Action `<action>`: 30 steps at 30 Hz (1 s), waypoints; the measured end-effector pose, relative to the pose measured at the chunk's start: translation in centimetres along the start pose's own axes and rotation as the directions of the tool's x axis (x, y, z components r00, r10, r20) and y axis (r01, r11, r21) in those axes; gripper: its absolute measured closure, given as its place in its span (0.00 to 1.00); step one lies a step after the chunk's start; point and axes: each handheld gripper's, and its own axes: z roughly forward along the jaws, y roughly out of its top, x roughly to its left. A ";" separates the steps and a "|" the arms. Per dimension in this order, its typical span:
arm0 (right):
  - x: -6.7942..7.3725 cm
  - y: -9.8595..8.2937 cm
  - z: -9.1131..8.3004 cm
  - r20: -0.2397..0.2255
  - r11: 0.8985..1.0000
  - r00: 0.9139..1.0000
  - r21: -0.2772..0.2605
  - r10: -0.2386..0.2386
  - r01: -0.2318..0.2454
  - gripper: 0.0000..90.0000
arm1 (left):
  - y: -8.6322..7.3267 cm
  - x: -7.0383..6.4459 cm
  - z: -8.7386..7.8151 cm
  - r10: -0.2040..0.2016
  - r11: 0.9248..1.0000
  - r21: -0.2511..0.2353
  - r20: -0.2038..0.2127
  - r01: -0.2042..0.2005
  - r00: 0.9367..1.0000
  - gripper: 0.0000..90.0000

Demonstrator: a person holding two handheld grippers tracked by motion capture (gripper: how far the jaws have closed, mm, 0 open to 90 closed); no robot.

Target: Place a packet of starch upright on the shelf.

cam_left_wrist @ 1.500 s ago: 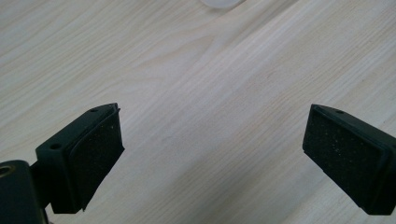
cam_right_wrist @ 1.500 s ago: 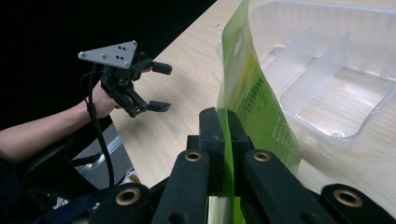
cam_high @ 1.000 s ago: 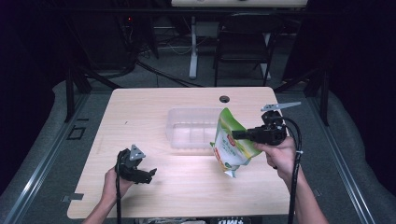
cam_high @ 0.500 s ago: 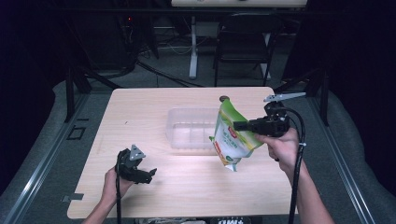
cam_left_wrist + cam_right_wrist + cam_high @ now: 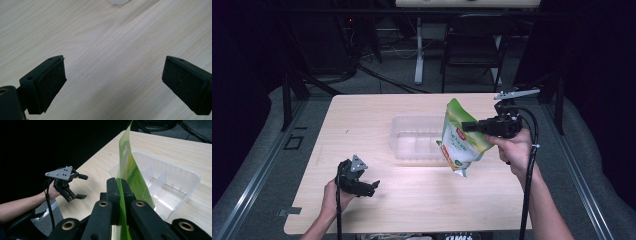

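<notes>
A green and white snack pouch (image 5: 462,137) hangs in the air over the right end of a clear plastic bin (image 5: 412,137). My right gripper (image 5: 469,126) is shut on the pouch's right edge; in the right gripper view the green pouch (image 5: 130,172) rises edge-on from between the closed jaws, with the divided bin (image 5: 175,185) behind it. My left gripper (image 5: 373,186) rests low over the table's front left, open, nothing between its pads (image 5: 53,80). It also shows far off as the left gripper (image 5: 83,187) in the right gripper view.
The wooden table (image 5: 362,120) has bare room left of and in front of the bin. A small round hole sits at the table's far edge. Chairs and a desk leg (image 5: 418,50) stand beyond the table in the dark.
The right gripper has lifted the pouch and carried it up and slightly back over the bin's right end. The left gripper has stayed put.
</notes>
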 end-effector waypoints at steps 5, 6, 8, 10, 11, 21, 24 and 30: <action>-0.3 0.4 0.1 0.007 1.000 1.000 -0.001 0.005 -0.005 1.00 | 0.0 0.0 0.0 -0.001 1.000 -0.002 0.004 0.001 1.000 0.05; -0.3 0.5 0.1 0.008 1.000 1.000 -0.001 0.007 -0.007 1.00 | 0.0 0.0 0.0 -0.002 1.000 -0.002 0.004 0.002 1.000 0.05; -0.4 0.6 0.1 0.015 1.000 1.000 0.001 0.007 -0.007 1.00 | 0.0 0.0 0.0 -0.001 1.000 -0.001 0.006 0.001 1.000 0.05; -0.6 0.7 0.1 0.016 1.000 1.000 -0.004 0.010 -0.010 1.00 | 0.0 0.0 0.0 0.000 1.000 0.002 0.003 0.000 1.000 0.05; -0.7 0.8 0.2 0.018 1.000 1.000 -0.004 0.012 -0.012 1.00 | 0.0 0.0 0.0 0.001 1.000 0.002 0.003 -0.001 1.000 0.05; -1.1 1.8 0.2 0.036 1.000 0.999 -0.008 0.018 -0.018 1.00 | 0.0 0.0 0.0 0.000 1.000 0.002 0.005 0.000 1.000 0.05; -1.1 2.1 0.3 0.039 1.000 0.999 -0.004 0.017 -0.017 1.00 | 0.0 0.0 0.0 -0.001 1.000 -0.002 0.009 0.001 1.000 0.05; -1.4 2.6 0.6 0.047 1.000 0.999 -0.001 0.019 -0.019 1.00 | 0.0 0.0 0.0 -0.002 1.000 -0.002 0.009 0.002 1.000 0.05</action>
